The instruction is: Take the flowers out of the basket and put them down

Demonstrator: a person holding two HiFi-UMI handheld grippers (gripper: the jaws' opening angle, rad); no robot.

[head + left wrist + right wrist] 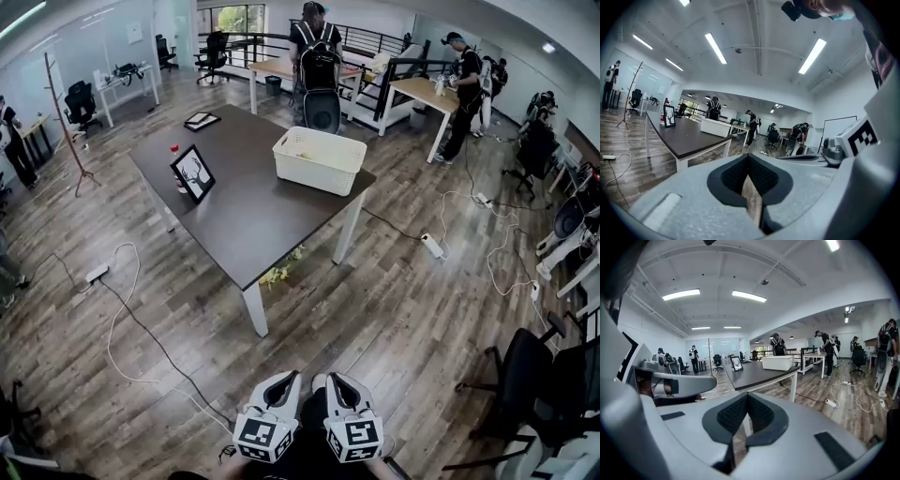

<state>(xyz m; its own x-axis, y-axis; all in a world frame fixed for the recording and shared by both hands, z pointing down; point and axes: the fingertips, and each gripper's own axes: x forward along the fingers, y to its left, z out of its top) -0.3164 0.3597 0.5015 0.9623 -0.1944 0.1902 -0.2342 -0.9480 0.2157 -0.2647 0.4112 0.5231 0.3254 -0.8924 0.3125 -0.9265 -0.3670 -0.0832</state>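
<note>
Ceiling strip lights (749, 296) are lighting the room brightly and evenly, wide-angle distortion is bending every view's edges into dark vignetted corners, and the close fingers (684, 201) are appearing soft in both gripper views.

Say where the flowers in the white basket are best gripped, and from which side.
Probably from above: the basket is open-topped and its walls block the sides. Grip the flowers by their stems, though they show only as a pale patch here.
</note>
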